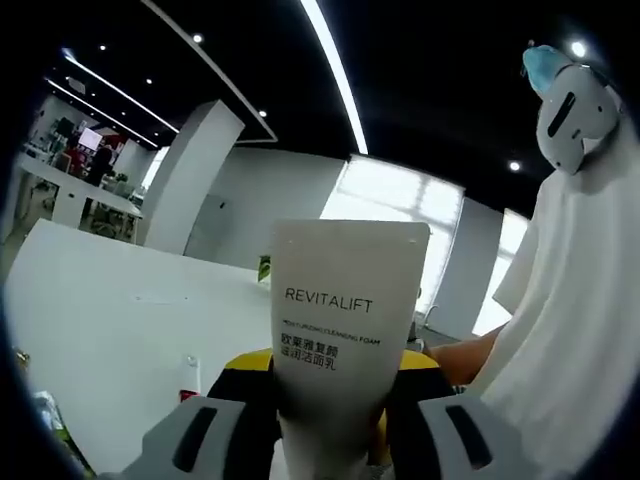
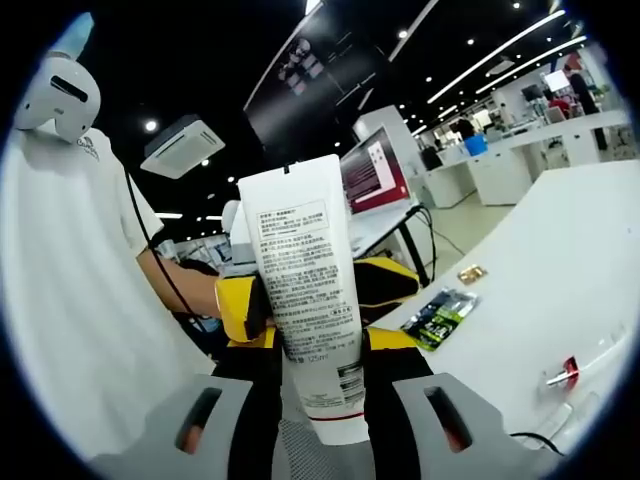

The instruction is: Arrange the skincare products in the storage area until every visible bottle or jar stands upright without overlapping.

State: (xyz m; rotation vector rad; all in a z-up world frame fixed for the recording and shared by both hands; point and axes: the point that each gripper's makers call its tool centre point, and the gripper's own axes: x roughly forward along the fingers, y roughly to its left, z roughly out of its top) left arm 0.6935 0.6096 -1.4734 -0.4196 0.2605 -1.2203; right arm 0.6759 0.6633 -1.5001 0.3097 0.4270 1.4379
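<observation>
Item 1: tube (image 1: 345, 320), white, printed REVITALIFT on front, small-print text on back (image 2: 305, 300). Held aloft between both grippers, crimped end up, well above the table; not yet placed in any storage area.

Item 2: left gripper (image 1: 330, 440). Jaws closed on tube's lower part, as seen in left gripper view; yellow-black body of the other gripper is seen just behind the tube.

Item 3: right gripper (image 2: 320, 420). Jaws closed on same tube from the opposite side, near its lower end, as seen in right gripper view.

Item 4: table (image 1: 120, 330), white. Near its edge in right gripper view: dark green sachet (image 2: 440, 318), small gold piece (image 2: 471, 272), red-tipped item (image 2: 566, 374). Storage area cannot be made out.

Item 5: person (image 2: 70, 330) in white shirt, alongside.

Risks (judged):
- Tube is soft; a double clamp could squeeze or buckle it, esp. if the hands pull apart.
- On handover, if one grip is released before the other is firm, tube could slip and drop.
- Cap end is hidden by jaws, so orientation for standing upright cannot be confirmed; tube may topple when set down, or overlap neighbours.
</observation>
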